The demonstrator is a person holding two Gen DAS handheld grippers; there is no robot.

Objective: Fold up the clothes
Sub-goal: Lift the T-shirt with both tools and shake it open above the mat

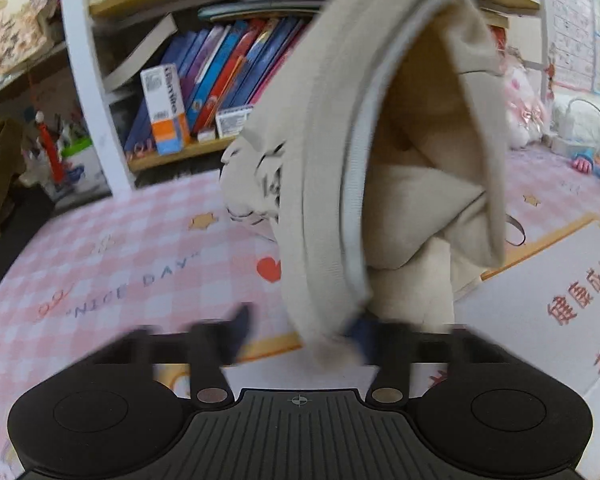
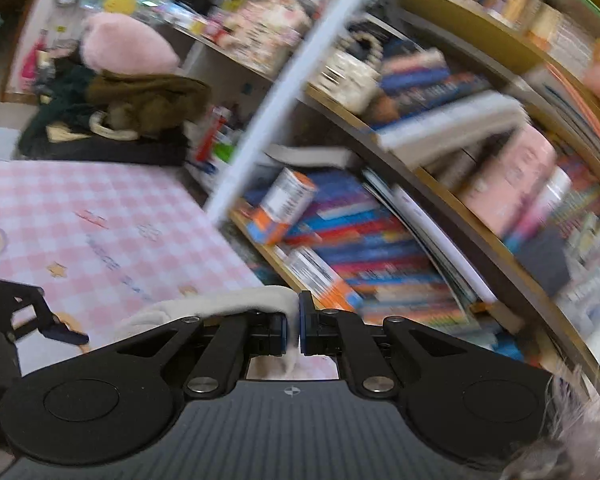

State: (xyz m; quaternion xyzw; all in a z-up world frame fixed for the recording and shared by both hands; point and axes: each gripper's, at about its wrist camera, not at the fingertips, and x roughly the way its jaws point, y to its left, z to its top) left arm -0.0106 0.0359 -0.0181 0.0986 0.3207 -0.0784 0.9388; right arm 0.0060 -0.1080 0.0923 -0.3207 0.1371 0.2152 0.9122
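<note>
A child's room in a home: wooden shelves [image 1: 180, 156] on a white frame [image 1: 88, 80] hold slanting rows of colourful picture books [image 1: 228, 68], with a beaded handbag [image 2: 352, 76] on a shelf. A pink checked mat [image 1: 120, 248] printed "NICE DAY", with stars and a heart, covers the surface in front. Plush toys [image 1: 524, 108] sit at its far edge, and a pink fluffy cushion [image 2: 124, 46] tops piled coats [image 2: 140, 100].

The left gripper [image 1: 300, 332] sits low in the frame with its jaws spread wide, blurred. The right gripper [image 2: 293, 326], at lower centre of its frame, has its jaws nearly touching, pinching pale cloth.
</note>
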